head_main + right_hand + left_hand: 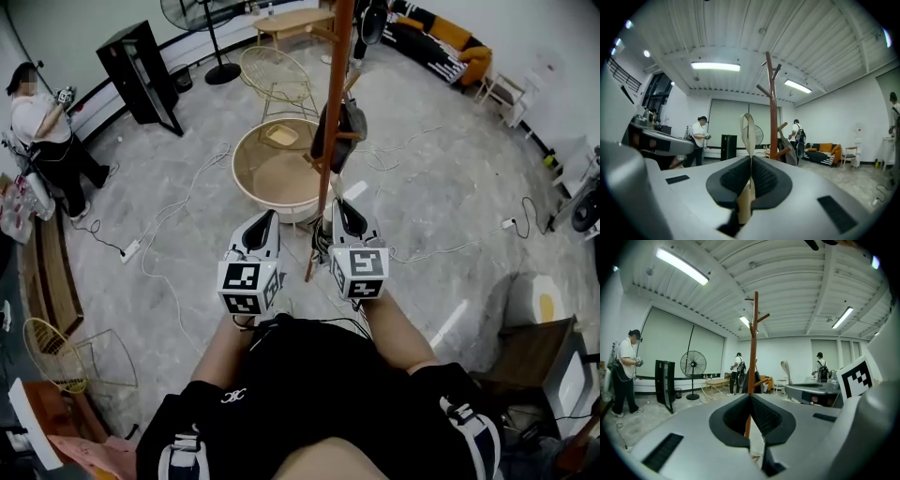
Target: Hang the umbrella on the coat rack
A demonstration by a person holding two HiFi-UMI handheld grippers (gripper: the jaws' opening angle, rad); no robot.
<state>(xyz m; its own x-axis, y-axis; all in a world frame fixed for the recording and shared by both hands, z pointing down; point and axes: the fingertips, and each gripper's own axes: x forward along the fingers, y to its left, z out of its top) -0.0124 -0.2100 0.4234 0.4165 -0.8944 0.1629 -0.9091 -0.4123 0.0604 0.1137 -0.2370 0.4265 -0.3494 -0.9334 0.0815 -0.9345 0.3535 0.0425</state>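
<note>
The brown coat rack pole (324,192) rises just ahead of both grippers, with bare pegs near its top (773,108) (754,343). A dark bag or garment (339,129) hangs on a lower peg. My right gripper (339,208) (750,157) is shut on a cream strap loop (747,131) that stands up above the jaws, with a beige piece (743,206) running down between them. The rest of the umbrella is hidden under the gripper. My left gripper (267,217) (750,395) is shut with nothing in it, left of the pole.
A round beige tub (246,173) stands just behind the rack, with a wire chair (277,80) beyond it. Cables (178,211) trail across the floor. A black cabinet (141,75) and a person (42,131) are at the far left, and an orange sofa (441,37) at the far right.
</note>
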